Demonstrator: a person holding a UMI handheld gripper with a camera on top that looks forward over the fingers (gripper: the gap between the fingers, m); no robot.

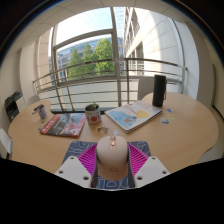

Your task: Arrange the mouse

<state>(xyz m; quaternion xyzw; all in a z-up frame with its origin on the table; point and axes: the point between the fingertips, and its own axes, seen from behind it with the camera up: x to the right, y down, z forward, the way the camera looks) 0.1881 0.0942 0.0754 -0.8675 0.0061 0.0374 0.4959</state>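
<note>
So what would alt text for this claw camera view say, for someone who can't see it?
A pale computer mouse sits between the claw's two pink-padded fingers on a dark mouse pad at the near edge of a round wooden table. Beyond it are a mug, magazines, an open book and a dark speaker, before large windows.

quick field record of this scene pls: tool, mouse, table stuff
tool: tool, fingers close on either side of the mouse
mouse: pale mouse between the pink pads, over a dark mouse mat
table: round wooden table
beyond the tool: mug, magazine, open book, dark speaker
background: large window
</note>
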